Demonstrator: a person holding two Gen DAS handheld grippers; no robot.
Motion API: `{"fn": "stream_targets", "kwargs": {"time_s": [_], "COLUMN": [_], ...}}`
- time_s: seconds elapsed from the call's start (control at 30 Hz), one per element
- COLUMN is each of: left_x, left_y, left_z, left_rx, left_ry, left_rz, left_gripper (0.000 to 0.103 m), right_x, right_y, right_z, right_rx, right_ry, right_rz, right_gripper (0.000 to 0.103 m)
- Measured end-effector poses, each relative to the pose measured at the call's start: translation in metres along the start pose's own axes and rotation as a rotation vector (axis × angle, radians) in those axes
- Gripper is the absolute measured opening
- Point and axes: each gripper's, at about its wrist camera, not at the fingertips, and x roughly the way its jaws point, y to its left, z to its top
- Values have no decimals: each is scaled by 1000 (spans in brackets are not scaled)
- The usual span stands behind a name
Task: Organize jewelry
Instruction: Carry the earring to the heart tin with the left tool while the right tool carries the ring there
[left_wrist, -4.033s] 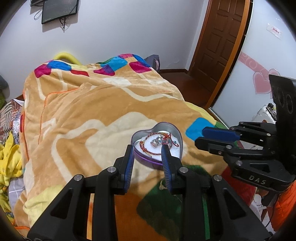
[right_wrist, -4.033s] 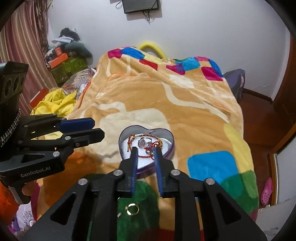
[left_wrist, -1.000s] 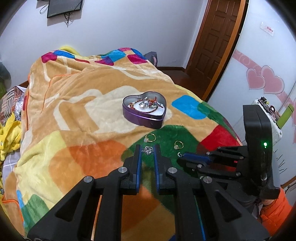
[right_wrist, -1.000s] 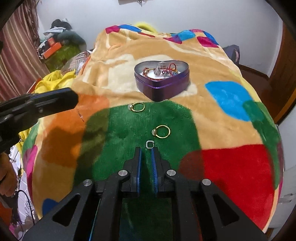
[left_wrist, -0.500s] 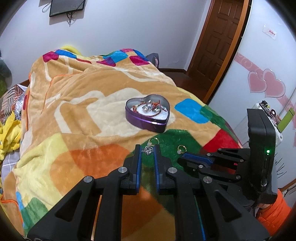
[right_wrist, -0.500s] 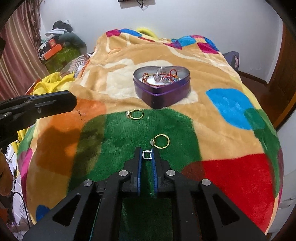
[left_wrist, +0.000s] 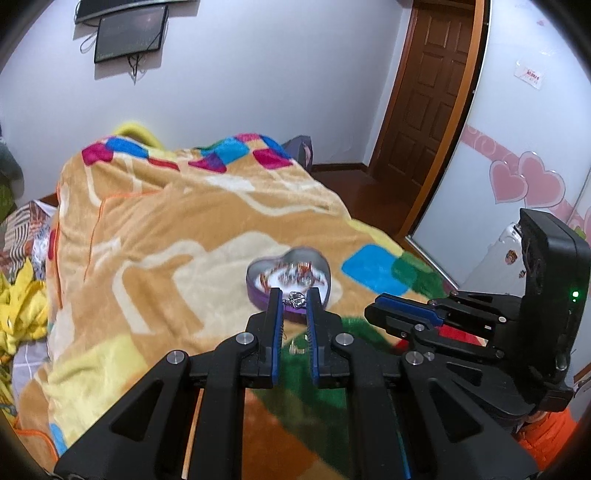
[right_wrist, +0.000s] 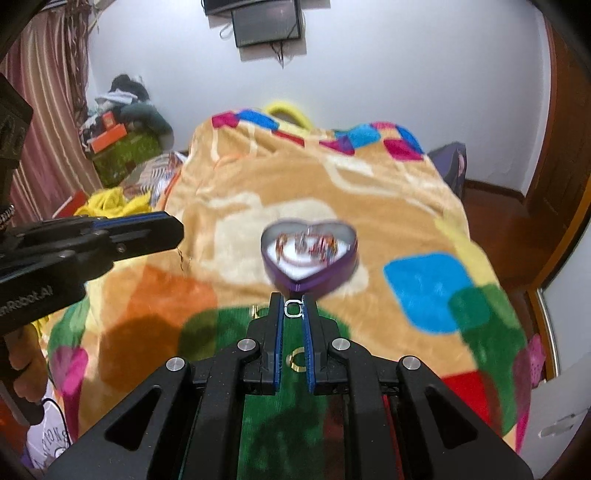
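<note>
Since half a second ago both grippers have lifted toward the heart-shaped tin (right_wrist: 309, 258). The right gripper (right_wrist: 294, 308) pinches a small silver clasp ring (right_wrist: 293, 308), flat across its fingertips; a gold ring (right_wrist: 295, 359) lies beneath. The left gripper (left_wrist: 294, 298), marked "GenRobot.AI", clamps a silver charm (left_wrist: 295, 299) just short of the tin's point.

On the side of my left gripper (right_wrist: 173, 230), seen from the right wrist camera, white lettering reads "nRobot.AI", its start cut off. Below that gripper, a white bag (right_wrist: 50, 435) shows partial letters "TION". A wall sticker's print is unreadable.
</note>
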Motion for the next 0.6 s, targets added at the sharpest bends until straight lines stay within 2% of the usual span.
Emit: {"fn": "stream_targets", "kwargs": {"time_s": [0.33, 0.6], "left_x": [5, 33], "left_y": [2, 11], "left_z": [31, 34], "left_rx": [16, 1], "left_ry": [-64, -31], "left_rz": [0, -2], "left_gripper": [11, 11], "right_x": [-3, 14], "right_y": [-6, -15], "right_z": [28, 40], "right_rx": [-7, 5], "right_ry": [-81, -78], "right_rz": [9, 21], "right_gripper": [9, 9]}}
